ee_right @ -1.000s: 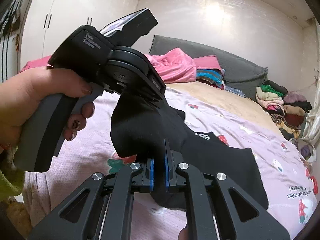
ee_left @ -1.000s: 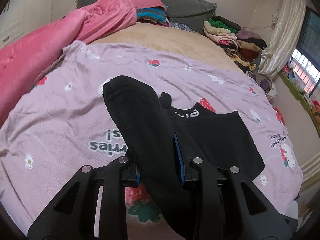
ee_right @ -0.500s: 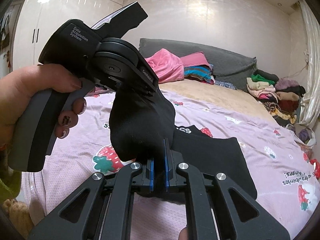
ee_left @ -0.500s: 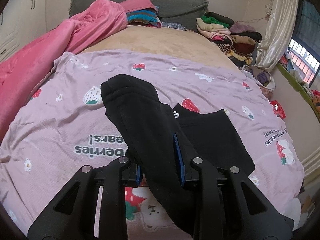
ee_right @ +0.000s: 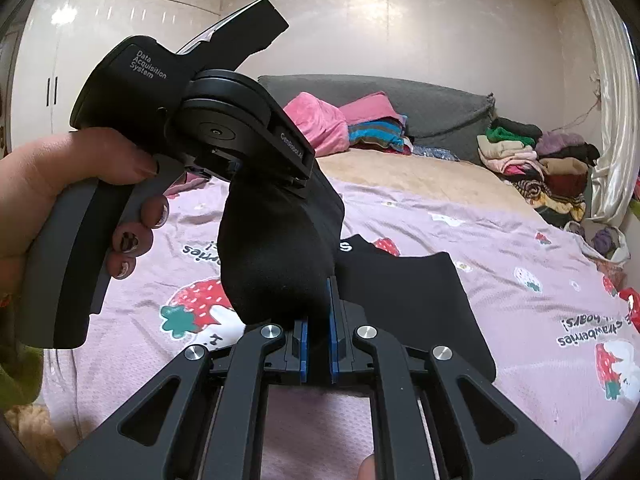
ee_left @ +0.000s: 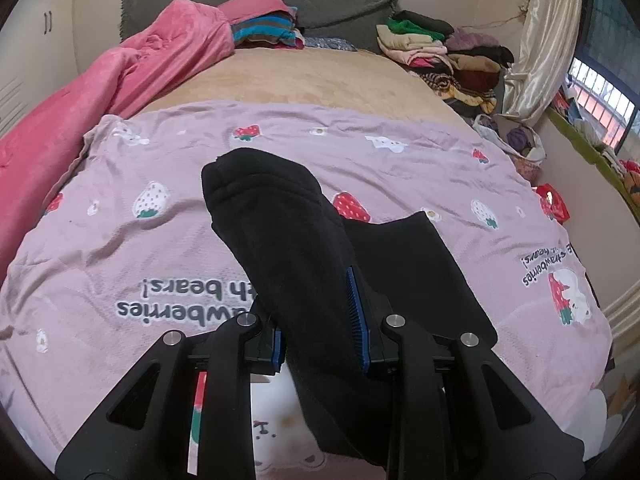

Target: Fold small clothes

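A black sock (ee_left: 280,232) is held up in the air between both grippers, above the lilac strawberry-print blanket (ee_left: 120,248). My left gripper (ee_left: 320,332) is shut on one part of the sock, whose toe end sticks up ahead of the fingers. My right gripper (ee_right: 316,332) is shut on the sock's other part (ee_right: 276,264). The left gripper's body (ee_right: 192,128), in a hand, shows at the left in the right wrist view. A second black garment (ee_left: 416,276) lies flat on the blanket, also in the right wrist view (ee_right: 416,300).
A pink fleece blanket (ee_left: 100,96) is heaped along the left. Folded clothes (ee_left: 440,52) are piled at the far right by a curtain (ee_left: 536,40). A grey headboard cushion (ee_left: 320,4) and a striped pile (ee_left: 260,32) are at the back.
Both grippers have lifted and drawn back with the sock held between them. The flat black garment has stayed on the blanket.
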Action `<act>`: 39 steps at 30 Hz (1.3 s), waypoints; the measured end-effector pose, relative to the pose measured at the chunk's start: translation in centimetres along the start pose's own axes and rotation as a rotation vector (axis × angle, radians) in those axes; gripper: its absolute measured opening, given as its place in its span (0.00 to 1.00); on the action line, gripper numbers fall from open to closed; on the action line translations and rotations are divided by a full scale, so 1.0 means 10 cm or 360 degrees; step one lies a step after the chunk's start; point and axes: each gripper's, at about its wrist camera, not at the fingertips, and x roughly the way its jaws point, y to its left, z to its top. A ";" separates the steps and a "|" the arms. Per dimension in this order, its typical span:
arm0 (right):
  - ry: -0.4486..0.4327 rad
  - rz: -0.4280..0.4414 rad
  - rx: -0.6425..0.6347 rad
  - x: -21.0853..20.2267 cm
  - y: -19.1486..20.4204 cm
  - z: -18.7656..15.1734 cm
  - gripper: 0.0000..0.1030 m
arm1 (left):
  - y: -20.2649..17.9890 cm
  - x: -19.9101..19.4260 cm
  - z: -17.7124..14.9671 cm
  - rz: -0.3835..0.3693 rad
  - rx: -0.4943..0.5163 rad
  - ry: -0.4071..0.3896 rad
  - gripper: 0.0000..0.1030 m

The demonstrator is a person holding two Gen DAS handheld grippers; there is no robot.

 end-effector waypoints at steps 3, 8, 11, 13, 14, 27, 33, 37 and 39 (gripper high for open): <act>0.0013 -0.0009 0.0025 0.02 -0.07 -0.04 0.06 | -0.07 0.06 0.00 -0.0005 0.0015 0.0015 0.17; 0.0039 -0.0022 0.0072 0.04 -0.17 -0.10 0.06 | -0.17 0.20 0.02 -0.0024 0.0031 0.0051 0.17; 0.0053 -0.0029 0.0100 0.06 -0.24 -0.14 0.06 | -0.24 0.29 0.03 -0.0036 0.0044 0.0073 0.17; 0.0063 -0.0035 0.0120 0.09 -0.29 -0.16 0.06 | -0.29 0.35 0.04 -0.0040 0.0056 0.0087 0.17; 0.0070 -0.0038 0.0132 0.10 -0.33 -0.17 0.06 | -0.32 0.37 0.04 -0.0043 0.0061 0.0094 0.18; 0.0175 -0.0021 0.0346 0.25 -0.74 -0.38 0.06 | -0.75 0.81 0.11 -0.0078 0.0139 0.0207 0.22; 0.0233 0.0033 0.0471 0.34 -0.91 -0.47 0.06 | -0.94 1.08 0.14 -0.0094 0.0153 0.0288 0.38; 0.0319 0.0163 0.0709 0.46 -1.14 -0.60 0.08 | -0.99 1.32 0.15 -0.0154 0.0083 0.0377 0.58; 0.0358 0.0200 0.0819 0.50 -1.25 -0.66 0.11 | -0.99 1.37 0.16 -0.0201 0.0036 0.0379 0.67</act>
